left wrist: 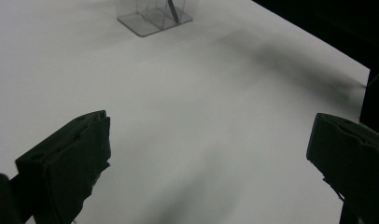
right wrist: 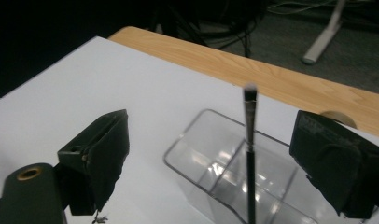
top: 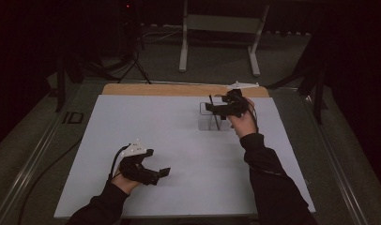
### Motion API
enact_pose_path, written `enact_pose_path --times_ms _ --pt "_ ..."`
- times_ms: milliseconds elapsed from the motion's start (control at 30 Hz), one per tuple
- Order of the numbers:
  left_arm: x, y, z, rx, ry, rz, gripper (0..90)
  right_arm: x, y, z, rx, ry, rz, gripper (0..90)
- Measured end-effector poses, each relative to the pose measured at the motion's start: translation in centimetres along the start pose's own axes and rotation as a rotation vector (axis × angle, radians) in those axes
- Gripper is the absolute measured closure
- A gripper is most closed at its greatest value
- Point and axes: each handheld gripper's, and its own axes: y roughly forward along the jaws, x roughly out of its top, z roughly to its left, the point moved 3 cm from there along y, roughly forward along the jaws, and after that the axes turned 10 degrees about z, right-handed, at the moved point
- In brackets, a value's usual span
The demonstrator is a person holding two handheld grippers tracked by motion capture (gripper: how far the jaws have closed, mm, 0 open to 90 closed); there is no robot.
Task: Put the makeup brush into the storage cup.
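High view: our right gripper [top: 212, 108] hovers over clear organizer [top: 208, 123] near white mat's [top: 179, 140] far edge, jaws spread, nothing pinched. Dark brush [right wrist: 249, 154] stands upright in organizer compartment, between jaws, untouched. Our left gripper [top: 164, 172] rests low, well apart, jaws spread, empty.

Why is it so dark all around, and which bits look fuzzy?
High view: the room is dim and just the white sheet looks bright. Left gripper view: soft grey shadows smear across the sheet, and the near black fingers look blurry. Right gripper view: light glints on the clear box, and the thin brush looks sharp.
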Motion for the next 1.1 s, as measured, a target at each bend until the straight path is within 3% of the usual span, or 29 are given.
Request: enact_pose_path --times_ms 133,333,467,533,633,667,867,1100 --pt "0.1 -0.1 0.0 0.0 0.004 0.002 1.0 -0.1 -0.5 0.6 -0.01 -0.038 -0.035 11.6" --pt "0.4 -0.5 -0.2 -0.004 0.032 -0.032 1.0 -0.6 -1.7 1.4 0.06 -0.015 -0.075 18.6" --pt "0.5 -0.8 -0.5 -0.037 0.054 -0.051 1.1 -1.3 -2.4 2.1 0.035 -0.077 -0.076 17.4" --pt "0.6 -1.0 -0.6 -0.055 0.066 -0.056 1.1 -1.8 -2.8 2.4 0.051 -0.096 -0.062 15.4" --pt "0.7 -1.3 -0.6 -0.041 0.091 -0.05 1.0 -2.5 -3.1 2.8 0.075 -0.115 -0.024 15.7" --pt "0.7 -1.4 -0.6 -0.04 0.095 -0.049 1.1 -2.9 -3.2 2.9 0.066 -0.125 -0.036 17.3" --pt "0.7 -2.0 -0.1 -0.071 0.103 -0.068 1.1 -4.7 -4.0 3.9 0.129 -0.157 -0.032 18.7" --pt "0.1 -2.6 0.5 -0.053 0.133 -0.051 1.1 -6.7 -5.1 4.5 0.154 -0.207 -0.018 18.6"
